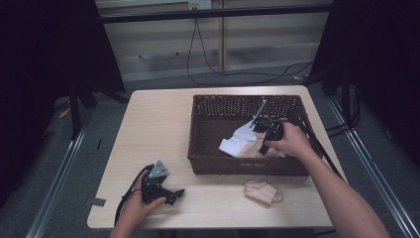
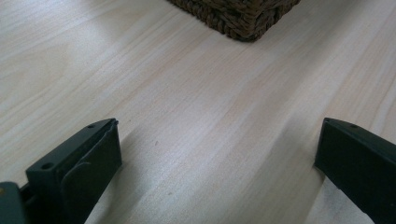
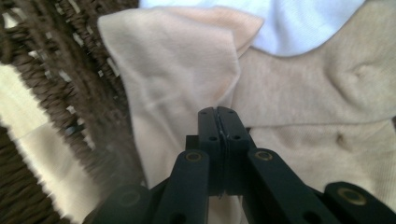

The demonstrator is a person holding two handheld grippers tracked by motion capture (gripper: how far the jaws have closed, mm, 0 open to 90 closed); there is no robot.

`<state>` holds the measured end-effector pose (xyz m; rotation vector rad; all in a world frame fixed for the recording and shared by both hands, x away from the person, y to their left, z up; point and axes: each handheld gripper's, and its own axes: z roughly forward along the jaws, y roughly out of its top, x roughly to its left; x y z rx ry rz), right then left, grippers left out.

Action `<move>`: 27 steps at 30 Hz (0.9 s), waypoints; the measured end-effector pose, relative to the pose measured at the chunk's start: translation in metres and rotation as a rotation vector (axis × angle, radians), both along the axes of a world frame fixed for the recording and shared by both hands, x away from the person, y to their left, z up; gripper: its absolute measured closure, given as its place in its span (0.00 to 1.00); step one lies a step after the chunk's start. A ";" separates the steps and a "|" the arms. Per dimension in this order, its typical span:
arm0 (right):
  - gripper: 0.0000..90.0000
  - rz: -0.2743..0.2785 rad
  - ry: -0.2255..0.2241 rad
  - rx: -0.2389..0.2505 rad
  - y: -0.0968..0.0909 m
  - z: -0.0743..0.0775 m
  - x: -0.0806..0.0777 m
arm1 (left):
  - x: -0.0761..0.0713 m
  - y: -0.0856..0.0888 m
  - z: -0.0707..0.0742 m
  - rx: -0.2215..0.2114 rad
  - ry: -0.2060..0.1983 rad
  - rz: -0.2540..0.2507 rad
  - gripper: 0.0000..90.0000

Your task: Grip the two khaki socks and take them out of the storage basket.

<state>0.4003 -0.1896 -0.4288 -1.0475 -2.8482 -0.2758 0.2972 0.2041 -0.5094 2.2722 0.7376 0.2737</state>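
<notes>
The right gripper [image 3: 218, 112] is down inside the wicker basket [image 1: 197, 130], its jaws pressed flat together. Beige fabric bunches right at the tips, but whether a fold is actually pinched between them I cannot tell. The cloth looks like a beige sock [image 3: 187, 79] lying against the basket's woven wall, with more beige knit beside it and a white garment [image 3: 299, 23] overlapping from behind. From the high view, the right hand [image 1: 292, 141] holds the tool low over this little pile near the basket's front right.

If the aim is to lift the sock out, I'd say it wants a firm bite on one layer only, then a straight pull upward, clear of the wicker so the knit doesn't snag and the white piece stays put.

Further out, another beige sock [image 1: 263, 192] lies on the table [image 1: 158, 119] just in front of the basket. The left gripper [image 2: 219, 149] rests at the table's near left, jaws spread wide over bare wood, holding nothing.
</notes>
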 end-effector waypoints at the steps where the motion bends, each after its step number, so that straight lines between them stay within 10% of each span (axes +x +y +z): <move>1: 1.00 0.004 -0.003 0.007 -0.001 0.002 -0.001 | 0.000 0.000 0.000 0.000 0.000 0.001 0.00; 27: 1.00 -0.011 -0.113 0.094 -0.020 0.120 -0.023 | 0.000 0.000 0.000 -0.008 -0.002 0.007 0.00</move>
